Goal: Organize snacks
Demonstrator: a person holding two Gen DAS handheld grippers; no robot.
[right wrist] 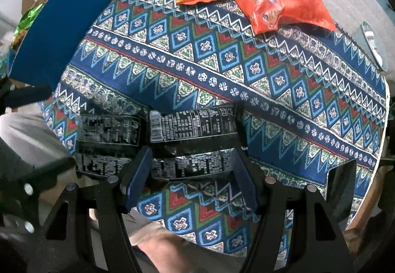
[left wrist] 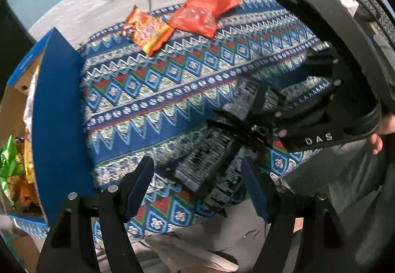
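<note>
At the near edge of the cloth (right wrist: 246, 70), my right gripper (right wrist: 190, 174) is wide open around the black packs (right wrist: 192, 124) — not pinching. I should close slowly on one pack, then lift it to the box (left wrist: 56, 100) — left gripper (left wrist: 197, 186) open, empty.

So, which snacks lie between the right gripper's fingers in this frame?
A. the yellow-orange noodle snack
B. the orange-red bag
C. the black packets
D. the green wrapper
C: the right wrist view shows the black packets between the right gripper and its open fingers; the other snacks lie farther away.
</note>
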